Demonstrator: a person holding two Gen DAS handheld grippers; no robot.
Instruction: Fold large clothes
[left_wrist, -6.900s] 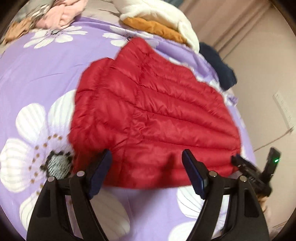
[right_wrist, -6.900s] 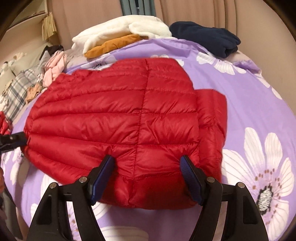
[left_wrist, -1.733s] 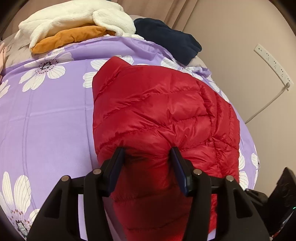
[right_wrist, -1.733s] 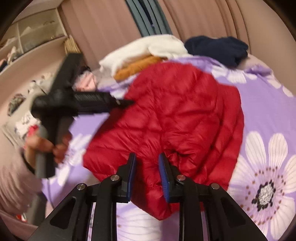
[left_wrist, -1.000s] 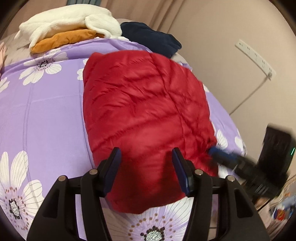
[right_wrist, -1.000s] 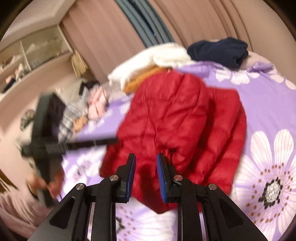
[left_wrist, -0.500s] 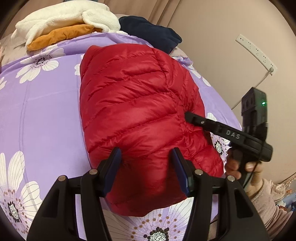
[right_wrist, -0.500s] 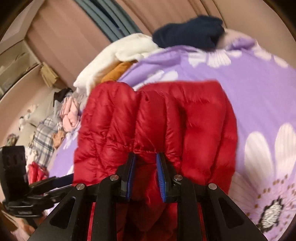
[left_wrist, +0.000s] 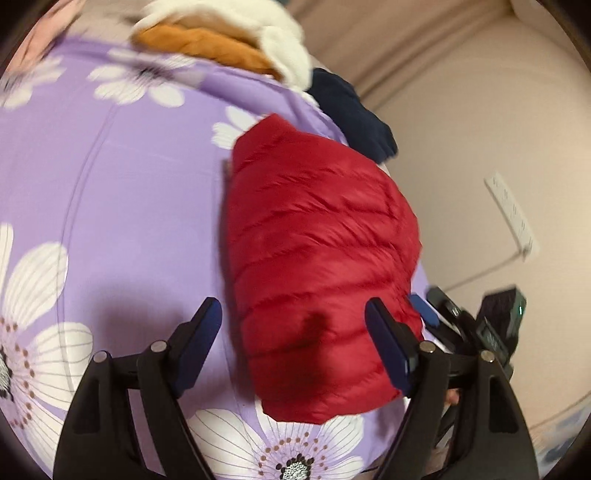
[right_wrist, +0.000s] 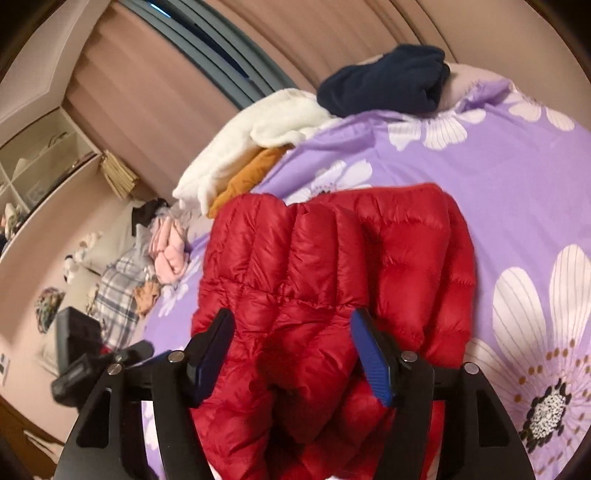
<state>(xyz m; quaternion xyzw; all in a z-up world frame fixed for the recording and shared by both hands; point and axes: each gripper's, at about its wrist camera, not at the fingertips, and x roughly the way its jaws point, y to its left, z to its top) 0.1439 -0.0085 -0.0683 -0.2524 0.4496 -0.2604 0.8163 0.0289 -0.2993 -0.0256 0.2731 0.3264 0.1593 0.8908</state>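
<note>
The purple flowered bedspread (left_wrist: 110, 192) lies bare left of the folded red puffer jacket (left_wrist: 317, 266), which sits near the bed's wall-side edge. Left gripper (left_wrist: 293, 343) and right gripper (right_wrist: 291, 350) have both just spread apart, pads clear of the jacket. No legible writing.

Bare purple bedspread (left_wrist: 122, 206) lies open beside the red jacket (left_wrist: 317, 266). Piled clothes (right_wrist: 258, 147) crowd the far edge.

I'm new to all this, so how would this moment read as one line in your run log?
step: fold released | red puffer jacket: folded on purple bedspread | left gripper: just opened, clear | right gripper: just opened over jacket
</note>
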